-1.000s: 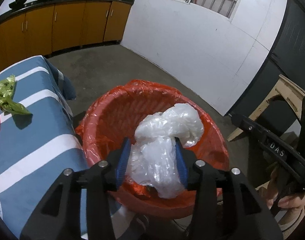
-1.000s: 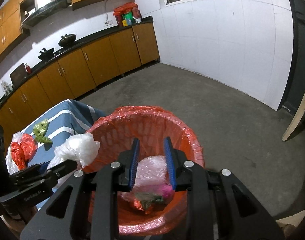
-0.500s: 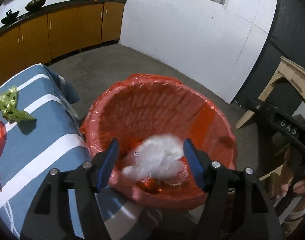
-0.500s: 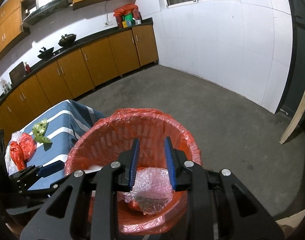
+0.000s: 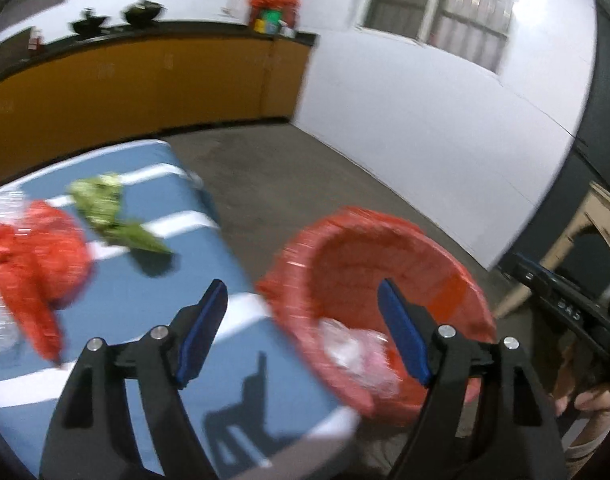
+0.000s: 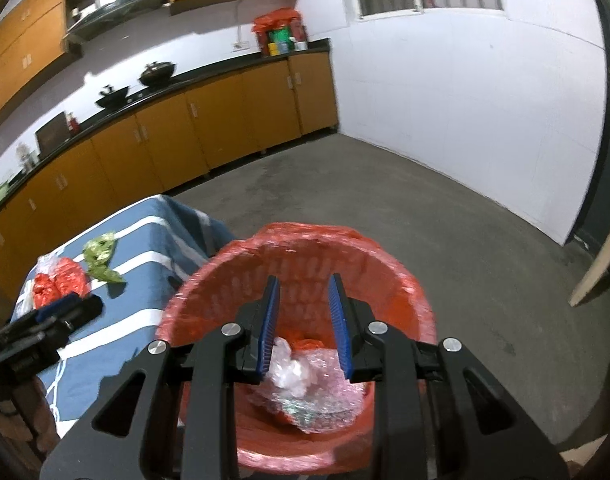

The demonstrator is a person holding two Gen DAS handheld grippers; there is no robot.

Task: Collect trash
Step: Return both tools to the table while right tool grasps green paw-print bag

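My left claw (image 5: pixel 301 332) is empty and its jaws are opening wide, nothing between the pads. It hangs over the seam between the blue-striped counter (image 5: pixel 153 304) and the red-lined bin (image 5: pixel 389 280), swung toward the counter. I read that as lining up for the next pick. A second ago this same claw was clamped on a wad of clear plastic above the bin; half a second ago the wad was dropping. Now the clear plastic (image 5: pixel 353 348) lies inside the bin, at about 5 o'clock of its opening in the left view.

The bin stands on the floor just beside the counter's edge, which keeps each carry short.

My right claw (image 6: pixel 303 320) hovers over the bin mouth with its jaws set at a narrow gap, as they were a second ago, and gripping nothing: the pads sit apart with only the bin's contents showing far below. In that view the crumpled plastic and bubble wrap (image 6: pixel 305 384) rest on the bin bottom.

Still to collect, on the counter at roughly 10 o'clock from the bin: a green wrapper (image 5: pixel 109 216) and, just beyond it toward 9 o'clock, a red bag (image 5: pixel 37 252) lying on some clear film. The left view is smeared, so their outlines are soft. I judge the green wrapper the likelier next target, being nearer the left claw.
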